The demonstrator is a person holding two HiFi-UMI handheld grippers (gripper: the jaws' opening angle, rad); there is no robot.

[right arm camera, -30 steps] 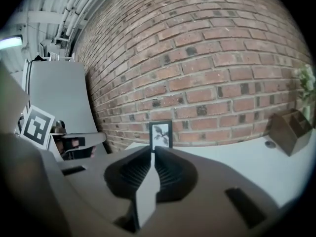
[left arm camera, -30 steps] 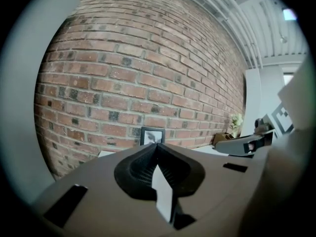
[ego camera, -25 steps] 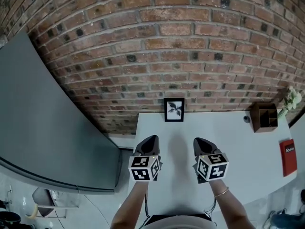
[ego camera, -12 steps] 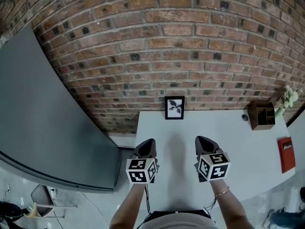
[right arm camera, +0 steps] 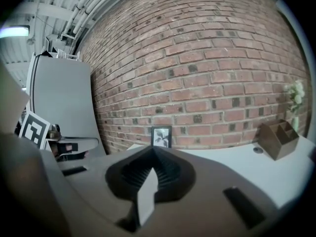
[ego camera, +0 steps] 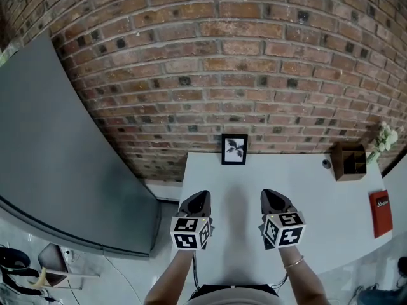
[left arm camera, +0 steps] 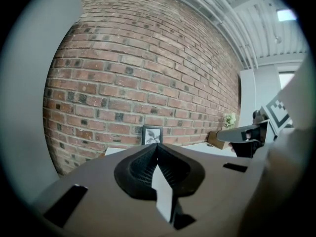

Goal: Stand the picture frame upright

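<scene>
Hovering at six o'clock, the left gripper [ego camera: 199, 197] and right gripper [ego camera: 271, 196] are sitting closed, empty — the picture frame [ego camera: 234, 149] is standing upright at twelve.

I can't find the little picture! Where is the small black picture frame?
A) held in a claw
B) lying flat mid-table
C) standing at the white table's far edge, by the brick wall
C: the small black picture frame stands upright at the far edge of the white table, in front of the red brick wall.

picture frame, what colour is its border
Black picture frame, clearest in the head view.
</scene>
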